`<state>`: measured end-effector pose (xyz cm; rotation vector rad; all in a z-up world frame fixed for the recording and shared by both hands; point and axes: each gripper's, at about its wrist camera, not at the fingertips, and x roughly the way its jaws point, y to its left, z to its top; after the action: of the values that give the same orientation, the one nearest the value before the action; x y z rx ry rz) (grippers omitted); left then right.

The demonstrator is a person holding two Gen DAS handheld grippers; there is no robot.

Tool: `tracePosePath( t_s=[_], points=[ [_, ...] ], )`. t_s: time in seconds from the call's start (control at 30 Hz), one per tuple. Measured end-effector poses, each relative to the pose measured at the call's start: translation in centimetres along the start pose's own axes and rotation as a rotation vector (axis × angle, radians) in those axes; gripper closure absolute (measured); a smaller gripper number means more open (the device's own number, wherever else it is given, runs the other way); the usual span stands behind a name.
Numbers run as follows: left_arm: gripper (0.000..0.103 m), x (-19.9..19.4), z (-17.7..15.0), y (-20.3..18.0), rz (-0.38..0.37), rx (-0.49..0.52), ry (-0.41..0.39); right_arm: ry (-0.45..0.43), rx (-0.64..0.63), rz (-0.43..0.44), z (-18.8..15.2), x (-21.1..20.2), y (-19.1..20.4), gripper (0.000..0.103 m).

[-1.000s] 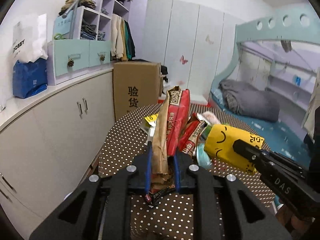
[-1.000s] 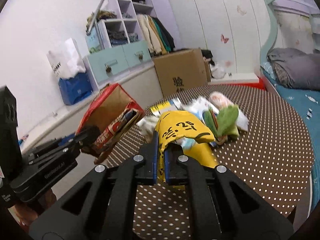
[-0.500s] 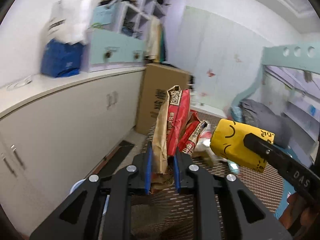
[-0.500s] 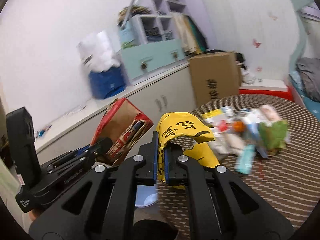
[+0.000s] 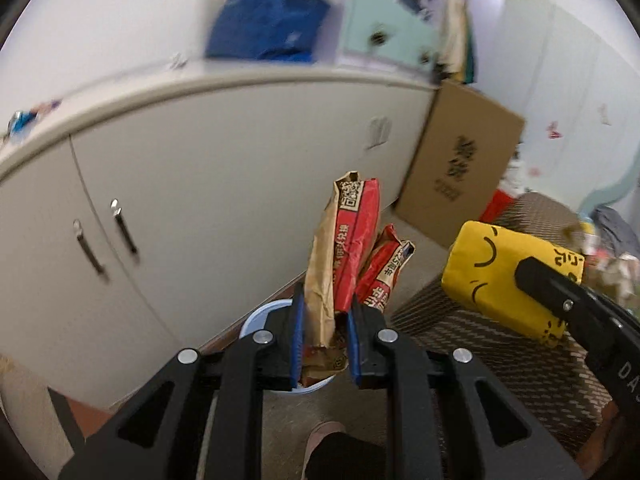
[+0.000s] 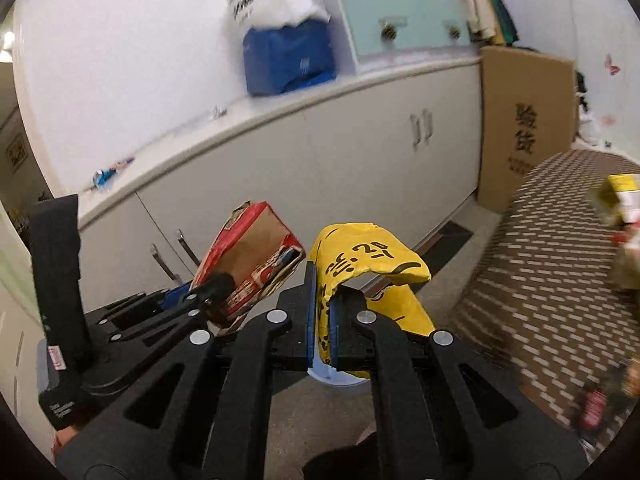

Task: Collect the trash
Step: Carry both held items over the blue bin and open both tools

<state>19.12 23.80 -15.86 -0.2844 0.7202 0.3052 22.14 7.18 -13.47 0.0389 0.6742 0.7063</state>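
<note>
My left gripper (image 5: pixel 325 322) is shut on a crumpled red and brown paper bag (image 5: pixel 344 248), which stands up between the blue pads. In the right wrist view the same bag (image 6: pixel 250 264) shows at the left, held off the floor. My right gripper (image 6: pixel 323 320) is shut on a yellow wrapper with black markings (image 6: pixel 362 266); the left wrist view shows that yellow wrapper (image 5: pixel 504 272) to the right. Below both grippers a pale blue bin (image 5: pixel 256 320) sits on the floor, mostly hidden behind the fingers; its rim (image 6: pixel 340 380) peeks out under the right gripper.
A long white cabinet (image 5: pixel 200 184) runs along the wall, with a blue bag (image 6: pixel 288 60) on top. A tall cardboard box (image 6: pixel 524 128) stands at its end. The dotted brown table (image 6: pixel 552 248) with leftover trash (image 6: pixel 620 200) lies to the right. A slippered foot (image 5: pixel 324 440) is on the floor.
Both grippers swung left away from the table and dipped toward the floor, still holding the bag and the yellow wrapper. The cabinet and the blue bin came into view.
</note>
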Motion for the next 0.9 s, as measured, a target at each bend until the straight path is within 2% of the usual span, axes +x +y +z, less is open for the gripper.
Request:
tracePosePath(
  t_s=[0.13,0.17,0.23,0.27,0.37,0.6,0.9],
  points=[
    [0.086,3.5,0.3,2.3,0.084,-0.026,0.040,0.033,-0.001,0.039,0.4,6.0,0.1,0.096],
    [0.086,4.4,0.4,2.7,0.092,-0.034,0.051,0.038,-0.015,0.052,0.3,7.9,0.1,0.091],
    [0.086,6.7,0.6,3.6,0.115,-0.047,0.087,0.067,-0.044,0.004,0.1,10.9,0.1,0.059],
    [0.086,7.6,0.6,4.0,0.127,-0.047,0.099,0.090,-0.043,0.002,-0.3,12.4,0.0,0.032],
    [0.086,9.8,0.0,4.7,0.132,-0.058,0.148,0.160,0.007,0.018,-1.5,15.2,-1.2,0.031],
    [0.086,12.6,-1.5,4.4,0.129,-0.055,0.211,0.181,0.023,-0.040,-3.0,16.1,-3.2,0.031],
    [0.085,13.3,-2.0,3.9,0.118,-0.034,0.228,0.168,0.016,-0.116,-4.3,15.2,-3.3,0.031]
  ],
)
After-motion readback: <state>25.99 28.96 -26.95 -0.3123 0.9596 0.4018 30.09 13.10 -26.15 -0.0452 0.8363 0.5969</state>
